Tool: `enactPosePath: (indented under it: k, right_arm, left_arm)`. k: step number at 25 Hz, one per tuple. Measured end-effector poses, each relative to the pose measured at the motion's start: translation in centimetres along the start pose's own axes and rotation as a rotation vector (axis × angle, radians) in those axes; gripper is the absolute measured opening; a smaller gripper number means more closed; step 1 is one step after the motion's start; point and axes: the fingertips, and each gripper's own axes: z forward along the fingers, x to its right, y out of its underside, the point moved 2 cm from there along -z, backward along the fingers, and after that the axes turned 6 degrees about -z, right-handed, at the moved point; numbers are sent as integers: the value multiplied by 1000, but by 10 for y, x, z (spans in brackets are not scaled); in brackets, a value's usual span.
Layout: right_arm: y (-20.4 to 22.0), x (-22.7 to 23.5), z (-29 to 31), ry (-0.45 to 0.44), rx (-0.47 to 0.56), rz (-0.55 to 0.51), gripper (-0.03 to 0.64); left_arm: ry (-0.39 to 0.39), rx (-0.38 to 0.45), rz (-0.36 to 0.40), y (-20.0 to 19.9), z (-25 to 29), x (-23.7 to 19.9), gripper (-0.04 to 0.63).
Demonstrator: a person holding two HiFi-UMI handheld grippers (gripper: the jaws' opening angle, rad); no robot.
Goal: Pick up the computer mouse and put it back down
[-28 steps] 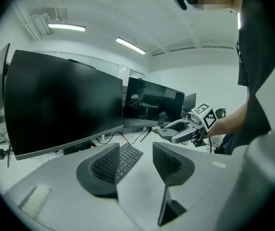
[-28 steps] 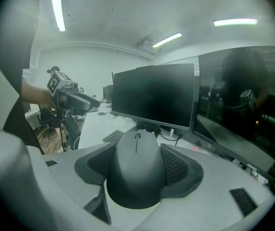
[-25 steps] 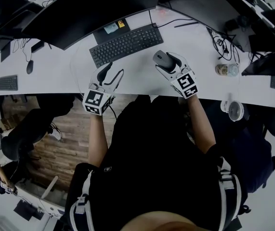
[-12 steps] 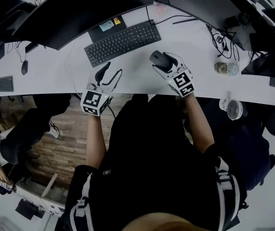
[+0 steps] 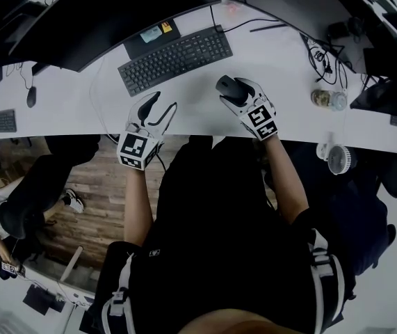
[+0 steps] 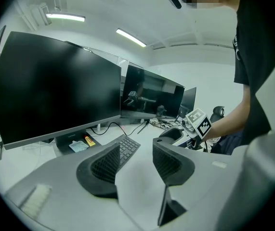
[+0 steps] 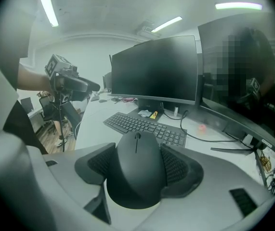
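Note:
The black computer mouse [image 5: 228,86] sits between the jaws of my right gripper [image 5: 236,91], just right of the keyboard and over the white desk [image 5: 288,65]. In the right gripper view both ribbed pads [image 7: 175,165] press on the flanks of the mouse [image 7: 136,172], its scroll wheel pointing away from me. Whether the mouse touches the desk I cannot tell. My left gripper [image 5: 162,105] hovers near the desk's front edge, left of the mouse. Its jaws are open with nothing between them [image 6: 135,161].
A black keyboard [image 5: 176,59] lies in front of a wide dark monitor [image 5: 115,12]. Cables [image 5: 320,54], a small jar [image 5: 327,100] and a desk fan [image 5: 338,159] are to the right. Another mouse [image 5: 30,97] and keyboard [image 5: 2,120] lie far left.
My right gripper has sunk toward the desk with the mouse still held. The left gripper has dropped a little too, still open.

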Motion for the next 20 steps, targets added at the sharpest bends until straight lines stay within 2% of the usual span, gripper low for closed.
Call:
enactPosePath:
  k: [20]
  right_arm:
    - [57, -2, 29, -24, -98, 48, 295]
  left_arm:
    - [8, -67, -7, 18, 16, 1, 212]
